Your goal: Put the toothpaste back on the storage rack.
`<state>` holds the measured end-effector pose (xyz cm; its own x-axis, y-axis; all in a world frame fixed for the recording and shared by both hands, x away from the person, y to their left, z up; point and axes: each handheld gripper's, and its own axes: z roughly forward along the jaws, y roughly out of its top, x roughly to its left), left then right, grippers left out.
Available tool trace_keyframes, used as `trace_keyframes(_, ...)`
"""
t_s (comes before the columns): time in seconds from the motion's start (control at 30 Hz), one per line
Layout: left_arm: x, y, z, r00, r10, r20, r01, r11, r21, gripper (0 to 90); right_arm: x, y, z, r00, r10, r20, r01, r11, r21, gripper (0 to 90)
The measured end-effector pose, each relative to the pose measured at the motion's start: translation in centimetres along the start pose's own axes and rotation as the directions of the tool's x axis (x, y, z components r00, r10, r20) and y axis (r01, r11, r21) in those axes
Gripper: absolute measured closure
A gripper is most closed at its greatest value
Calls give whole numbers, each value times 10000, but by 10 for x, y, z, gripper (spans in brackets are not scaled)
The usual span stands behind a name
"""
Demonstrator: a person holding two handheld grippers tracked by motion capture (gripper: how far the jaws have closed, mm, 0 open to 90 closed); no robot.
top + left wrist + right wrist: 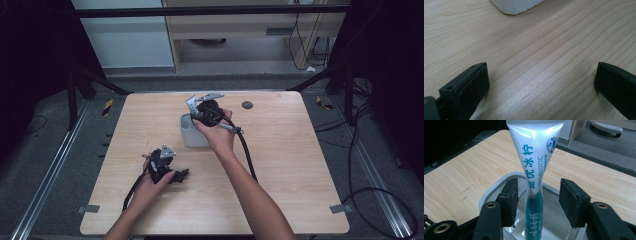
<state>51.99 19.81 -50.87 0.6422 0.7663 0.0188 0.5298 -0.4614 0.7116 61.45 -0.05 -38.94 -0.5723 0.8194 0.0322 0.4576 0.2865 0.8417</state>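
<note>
High view: the right gripper (192,116) is held over a white cup (190,134) mid-table; the left gripper (181,175) is rested on the table (280,165). Left gripper view: jaws are spread over bare wood. Right gripper view: a toothpaste tube (535,170) is seen upright in the cup, between parted, non-touching jaws.

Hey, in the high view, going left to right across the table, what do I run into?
Left gripper, resting low on the table with its jaws apart → white cup → right gripper, held above the cup → small dark round spot on the tabletop.
</note>
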Motion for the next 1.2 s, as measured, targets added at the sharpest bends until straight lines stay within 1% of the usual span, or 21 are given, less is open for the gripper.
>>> trace_keyframes(0.17,0,0,0,10000,13,4,-13,10000,3,0,0,1,-2,10000,-26,49,26,10000,-41,414)
trace_keyframes(0.3,0,0,0,10000,8,6,-8,10000,-2,0,0,1,-4,10000,-73,-30,73,10000,-44,392)
trace_keyframes(0.33,0,0,0,10000,10,5,-10,10000,-2,0,0,1,-6,9998,-223,17,223,9998,8,377)
trace_keyframes(0.4,0,0,0,10000,9,6,-9,10000,-5,0,0,1,-7,9996,-274,58,273,9996,14,371)
trace_keyframes(0.43,0,0,0,10000,10,5,-10,10000,-3,0,0,1,-9,9991,-398,120,397,9992,37,360)
trace_keyframes(0.5,0,0,0,10000,10,5,-10,10000,-5,0,-1,1,-10,9991,-414,110,414,9991,42,352)
trace_keyframes(0.7,0,0,0,10000,11,7,-11,10000,-1,0,-4,2,-17,9991,-420,8,420,9991,-75,280)
trace_keyframes(0.77,0,0,0,10000,11,6,-11,10000,-3,0,-5,2,-18,9991,-434,2,434,9990,-84,275)
trace_keyframes(0.83,0,0,0,10000,8,6,-8,10000,-4,0,-5,2,-23,9983,-575,28,576,9983,-98,266)
trace_keyframes(0.9,0,0,0,10000,12,5,-12,10000,1,0,-6,1,-29,9988,-479,-109,477,9987,-179,242)
trace_keyframes(1.03,0,0,0,10000,10,5,-10,10000,-5,0,-7,0,-35,9986,-500,-199,496,9985,-215,214)
trace_keyframes(1.07,0,0,0,10000,3,0,-3,10000,-9,0,-9,0,-39,9980,-593,-228,588,9980,-217,192)
trace_keyframes(1.13,0,0,0,10000,4,0,-4,10000,-9,0,-10,0,-42,9978,-587,-301,581,9981,-190,171)
trace_keyframes(1.2,0,0,0,10000,-13,-4,13,10000,-11,0,-12,-1,-45,9973,-679,-285,675,9976,-126,154)
